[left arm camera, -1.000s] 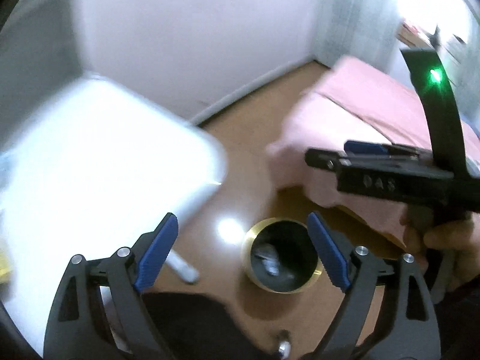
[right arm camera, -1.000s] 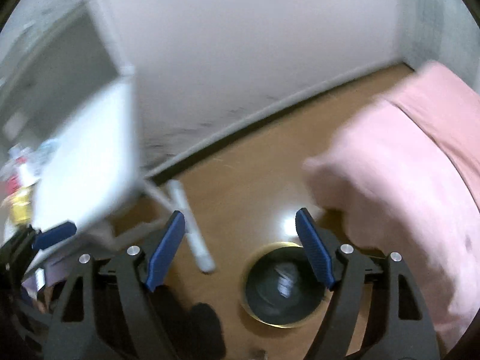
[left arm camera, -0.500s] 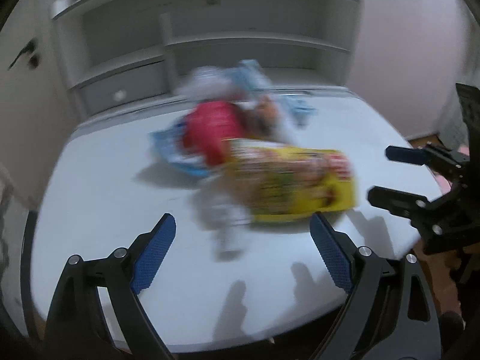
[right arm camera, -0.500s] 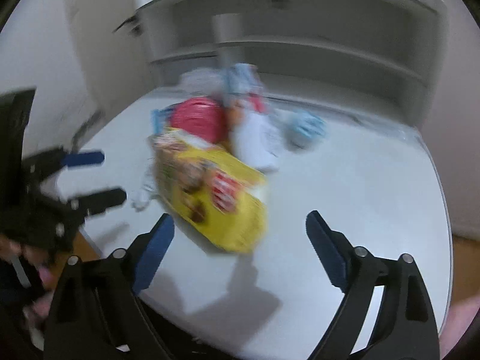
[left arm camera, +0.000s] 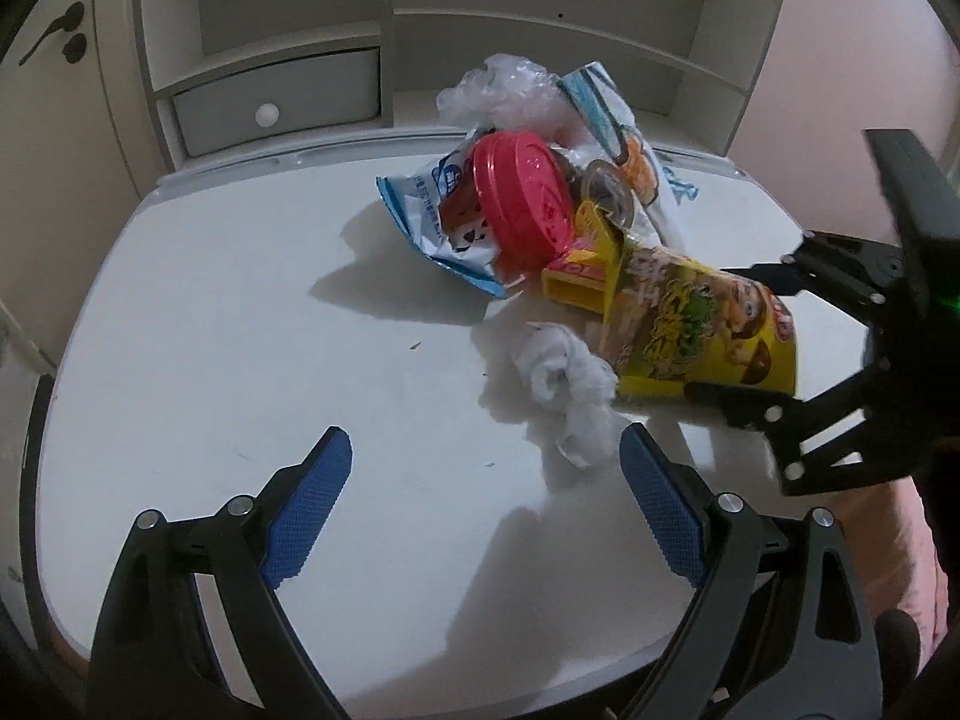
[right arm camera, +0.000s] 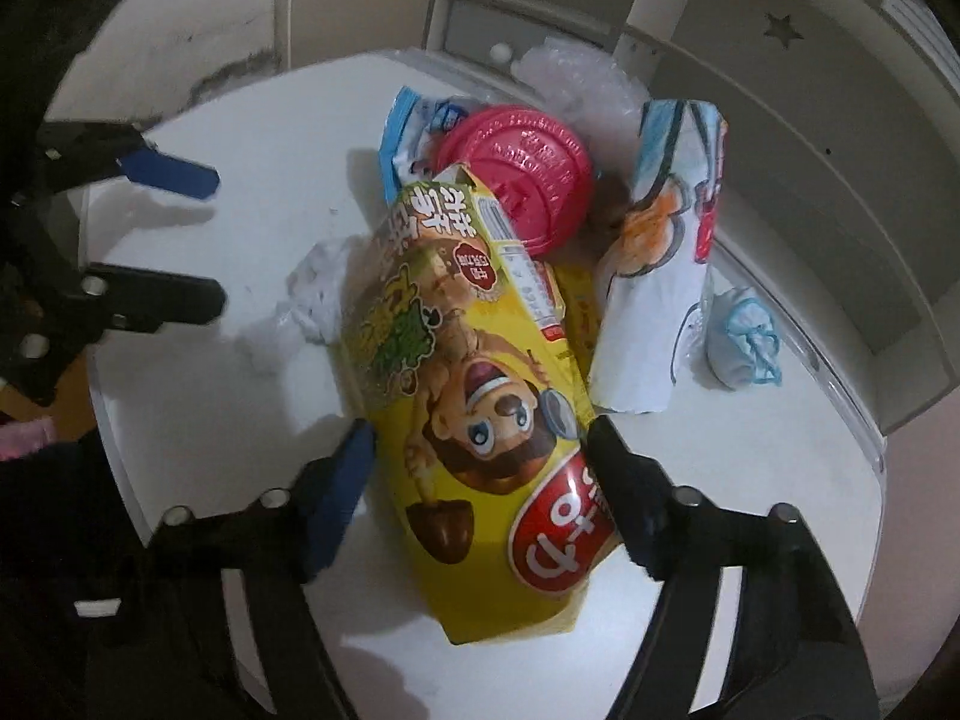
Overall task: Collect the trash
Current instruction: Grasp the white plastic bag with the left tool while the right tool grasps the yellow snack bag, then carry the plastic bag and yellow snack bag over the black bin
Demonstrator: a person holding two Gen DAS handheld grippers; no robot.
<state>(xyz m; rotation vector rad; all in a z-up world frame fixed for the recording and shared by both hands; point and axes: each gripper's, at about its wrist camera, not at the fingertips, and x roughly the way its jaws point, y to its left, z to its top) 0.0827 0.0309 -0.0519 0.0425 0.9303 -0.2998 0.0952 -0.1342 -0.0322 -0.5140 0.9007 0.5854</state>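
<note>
On the white counter (left arm camera: 198, 360), toward its back edge under the shelf unit (left arm camera: 420, 30), lies the heap of trash: a yellow snack box (right arm camera: 474, 408), a pink lid (left arm camera: 522, 204), a blue-and-white wrapper (left arm camera: 432, 222), a white printed bag (right arm camera: 654, 300), clear crumpled plastic (left arm camera: 510, 90), a crumpled tissue (left arm camera: 567, 381) and a small knotted white bag (right arm camera: 744, 342) lying apart toward the right edge. A second ago both cameras looked down at the floor and a gold-rimmed bin with something already in it; half a second ago they had swung up to the counter, blurred. Now the views are sharp and both tools have closed in on the pile, which suggests a fresh pick is starting after a drop at the bin. The right tool (right arm camera: 480, 450) has come furthest: its fingers are spread and straddle the near end of the yellow snack box, one pad at each long side, close to or just touching the card but not yet squeezing it. The left tool (left arm camera: 486, 510) hovers over the front of the counter with its fingers spread wide and nothing between them, the crumpled tissue just ahead of its right finger. Judging by this, the box is the next item to go, and the tissue is the likely candidate for the left side.
</note>
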